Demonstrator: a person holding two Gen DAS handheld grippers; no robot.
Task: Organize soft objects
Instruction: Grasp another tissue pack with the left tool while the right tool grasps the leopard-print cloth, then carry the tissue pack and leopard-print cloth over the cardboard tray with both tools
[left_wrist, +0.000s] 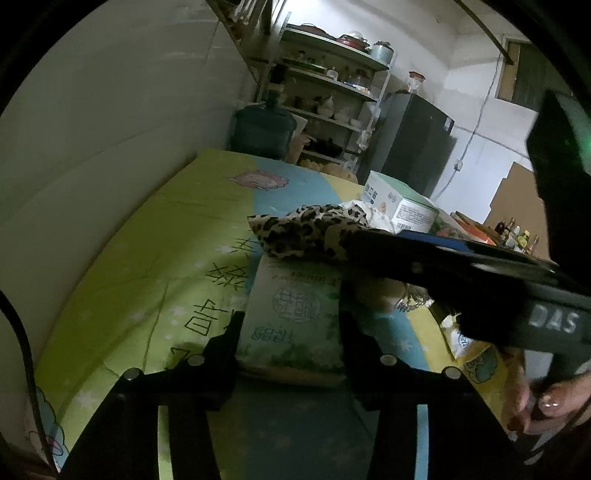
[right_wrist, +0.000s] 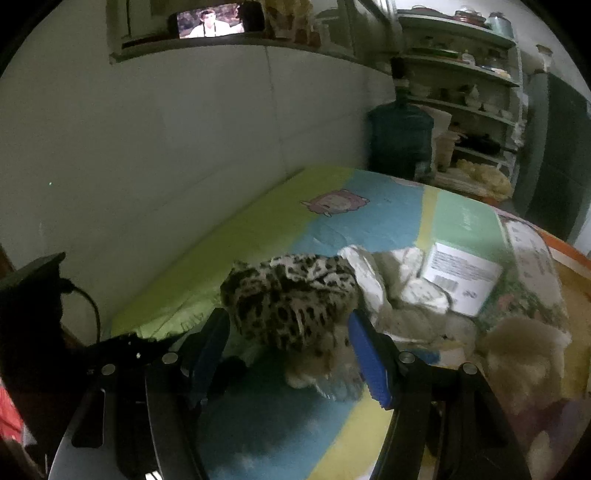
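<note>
In the left wrist view my left gripper (left_wrist: 290, 325) is shut on a white and green tissue pack (left_wrist: 291, 317), held just above the bed. A leopard-print soft item (left_wrist: 306, 230) lies on the pack's far end. My right gripper (right_wrist: 290, 332) comes in from the right in the left wrist view (left_wrist: 480, 273). In the right wrist view its blue-padded fingers (right_wrist: 369, 365) stand on either side of the leopard-print item (right_wrist: 291, 299), closed around it. White crumpled cloth (right_wrist: 388, 280) lies just beyond.
The bed has a green, blue and yellow cartoon sheet (left_wrist: 155, 236). A white box (left_wrist: 399, 201) and a larger green box (right_wrist: 469, 236) sit at the far right. A cream plush (right_wrist: 524, 354) lies right. A water jug (left_wrist: 264, 127) and shelves (left_wrist: 332, 96) stand behind.
</note>
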